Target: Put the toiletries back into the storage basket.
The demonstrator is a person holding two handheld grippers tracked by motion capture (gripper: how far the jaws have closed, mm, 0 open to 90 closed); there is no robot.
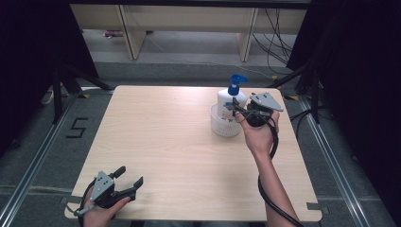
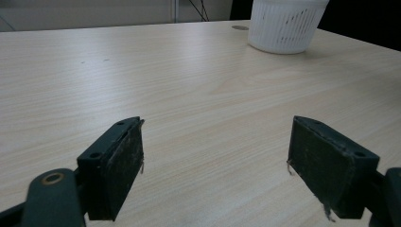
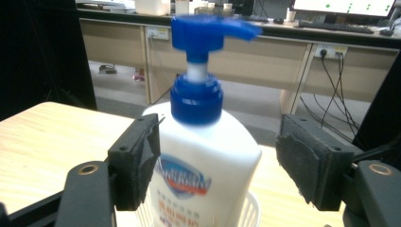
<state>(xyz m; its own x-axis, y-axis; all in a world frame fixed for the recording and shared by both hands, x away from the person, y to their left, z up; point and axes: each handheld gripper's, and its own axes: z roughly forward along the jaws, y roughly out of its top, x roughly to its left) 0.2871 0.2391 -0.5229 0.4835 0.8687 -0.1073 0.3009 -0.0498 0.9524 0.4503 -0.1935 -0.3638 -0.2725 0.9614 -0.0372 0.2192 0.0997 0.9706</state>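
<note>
Bottle: white pump bottle [image 1: 230, 100] with a blue pump head stands upright inside the white basket [image 1: 220, 126], on the far right part of the counter [image 1: 179, 142].
Basket: round, slotted white wall; in the left tool's view the basket [image 2: 283, 28] sits far off at the top right.
Right tool: right tool [image 1: 238, 109] is level with the bottle, its jaws standing wide on either side of the bottle body; in the right tool's view [image 3: 217, 165] the left pad looks to be against or just beside the bottle's side, the right pad clearly apart from it, so nothing is gripped.
Left tool: left tool [image 1: 127, 178] rests at the near left corner of the counter, well apart from the basket; in its own view [image 2: 215, 165] the jaws stand wide with bare counter between them.
Label: blue and red print on the bottle front, blurred.
</note>
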